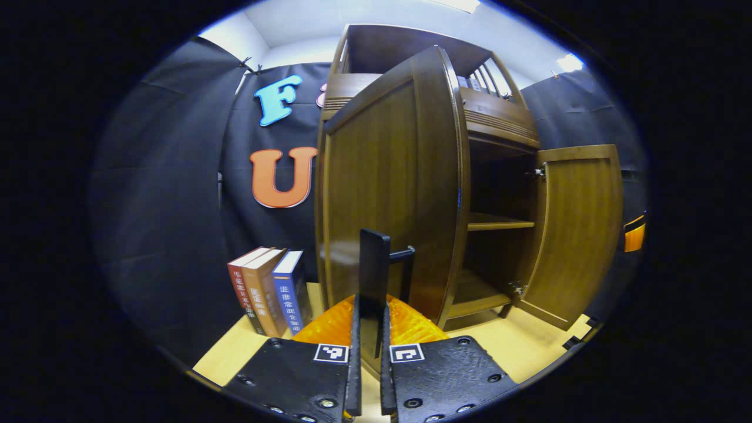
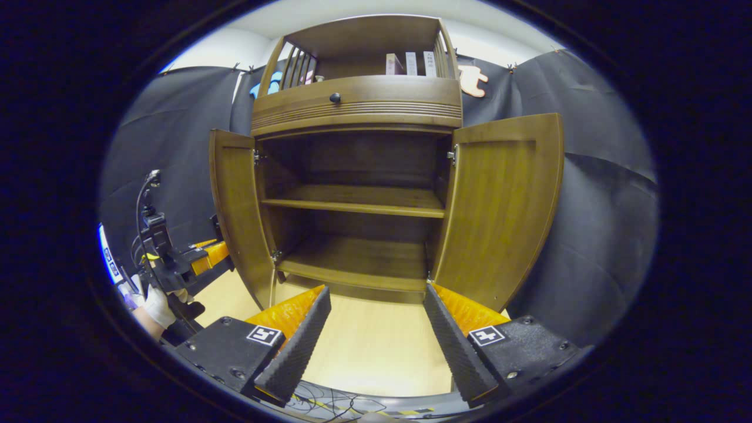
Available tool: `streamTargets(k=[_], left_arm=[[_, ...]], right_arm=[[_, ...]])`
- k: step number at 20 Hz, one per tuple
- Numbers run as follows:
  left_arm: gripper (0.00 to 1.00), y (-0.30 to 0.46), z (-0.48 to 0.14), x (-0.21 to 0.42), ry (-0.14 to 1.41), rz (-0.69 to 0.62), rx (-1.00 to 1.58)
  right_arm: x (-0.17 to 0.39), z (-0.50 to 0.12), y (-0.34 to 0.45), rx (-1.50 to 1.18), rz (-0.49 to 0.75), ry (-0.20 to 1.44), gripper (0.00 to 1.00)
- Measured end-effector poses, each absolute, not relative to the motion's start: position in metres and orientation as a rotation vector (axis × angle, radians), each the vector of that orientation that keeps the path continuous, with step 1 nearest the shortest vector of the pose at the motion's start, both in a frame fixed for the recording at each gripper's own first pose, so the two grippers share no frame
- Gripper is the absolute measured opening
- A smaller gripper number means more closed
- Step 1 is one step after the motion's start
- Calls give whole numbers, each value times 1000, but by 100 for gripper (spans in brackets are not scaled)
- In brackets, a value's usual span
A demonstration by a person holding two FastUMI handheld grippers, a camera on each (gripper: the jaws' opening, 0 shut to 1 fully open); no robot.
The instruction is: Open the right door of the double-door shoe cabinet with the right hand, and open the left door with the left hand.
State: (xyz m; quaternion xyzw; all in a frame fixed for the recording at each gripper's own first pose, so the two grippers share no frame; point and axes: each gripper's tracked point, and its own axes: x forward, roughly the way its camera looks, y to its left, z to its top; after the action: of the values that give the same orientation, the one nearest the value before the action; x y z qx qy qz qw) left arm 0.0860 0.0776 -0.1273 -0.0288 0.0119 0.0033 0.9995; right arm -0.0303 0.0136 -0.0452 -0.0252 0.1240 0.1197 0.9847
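The brown wooden shoe cabinet [image 2: 358, 106] stands with both doors swung open. In the right gripper view the left door [image 2: 235, 211] and right door [image 2: 499, 205] flank two bare shelves [image 2: 352, 205]. My right gripper [image 2: 373, 343] hangs open in front of the cabinet, apart from both doors, with nothing between its fingers. In the left gripper view the left door [image 1: 388, 194] is close up, and my left gripper [image 1: 370, 308] is shut on its dark upright handle [image 1: 374, 264]. The right door [image 1: 578, 229] stands open farther right. A gloved hand [image 2: 155, 302] holds the left gripper [image 2: 182, 258].
Three books [image 1: 270, 291] stand upright on the light wooden floor [image 2: 364, 346] left of the cabinet. More books [image 2: 411, 63] sit on the cabinet's top shelf above a drawer with a round knob [image 2: 335, 98]. Cables [image 2: 329, 402] lie near the front edge. Black cloth walls surround the booth.
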Motion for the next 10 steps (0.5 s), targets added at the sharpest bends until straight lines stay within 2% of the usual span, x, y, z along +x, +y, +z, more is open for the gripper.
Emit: streamTargets(k=[1,5,6,7,9,10], left_arm=[[11,81,-128,84,24,19,-39],[11,92,-130,84,38,55,-41],[3,97,-129,77,32,62,-33],[3,100,-130,78,34,65,-26],[3,105,-131,79,46,67,-49],[8,109,-132,76,41,63,-62]], right_arm=[[-30,-46,15,-51,247,249,100],[-30,-47,20,-57,265,253,100],[-29,-47,20,-56,266,253,100],[-28,-48,19,-56,266,253,100],[-27,-49,20,-56,267,256,100],[-27,-50,19,-56,266,258,100]])
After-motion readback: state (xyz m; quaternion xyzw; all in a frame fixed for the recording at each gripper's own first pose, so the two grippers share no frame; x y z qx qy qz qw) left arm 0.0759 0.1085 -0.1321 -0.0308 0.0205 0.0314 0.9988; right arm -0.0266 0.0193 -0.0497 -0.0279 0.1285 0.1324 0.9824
